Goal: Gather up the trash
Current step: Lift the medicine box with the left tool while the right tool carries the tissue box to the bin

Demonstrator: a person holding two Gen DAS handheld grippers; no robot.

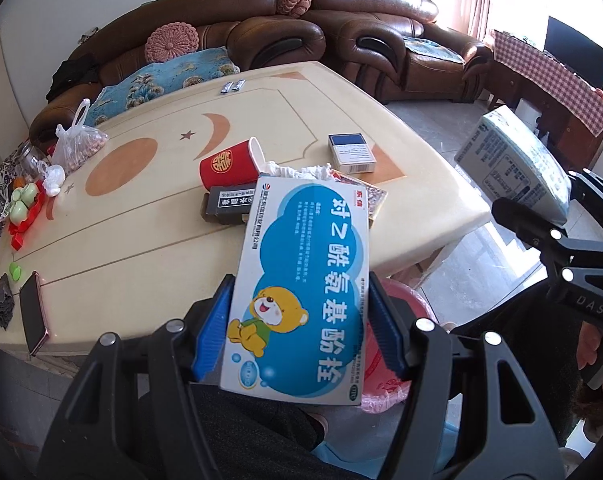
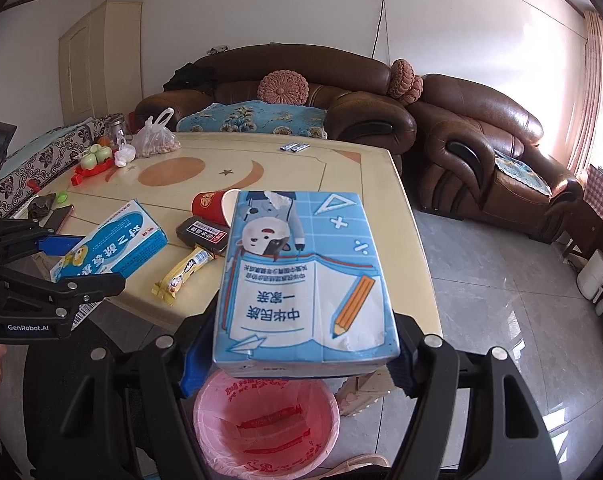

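Left gripper (image 1: 297, 320) — blue pads clamped on the two long edges of a medicine box (image 1: 301, 280), white and blue with a cartoon bear. The box stands out forward from between the fingers, raised off the surface (image 1: 141, 240) and held over its near edge.

Right gripper (image 2: 301, 356) — pads pressed on either side of a tissue pack (image 2: 305, 276), light blue with a printed book and pencil, a tuft of tissue showing at its far end. The pack sits between the fingers, in the air, directly above the bin.

Bin (image 2: 265, 428) — round, lined with a pink bag, on the floor just beside the near corner of the surface and below both grippers.

On the surface, none of it touching either gripper:
- red paper cup (image 2: 213, 206), lying on its side
- dark flat box (image 2: 203, 234), just beside the cup
- yellow snack wrapper (image 2: 181, 276), near the front edge
- blue and white card box (image 1: 351, 152)
- crumpled tissue (image 1: 301, 170), behind the medicine box
- phone (image 1: 33, 312), at the left edge
- clear bag of nuts (image 1: 77, 148), far left

Beyond the surface — brown leather sofa (image 2: 301, 92).
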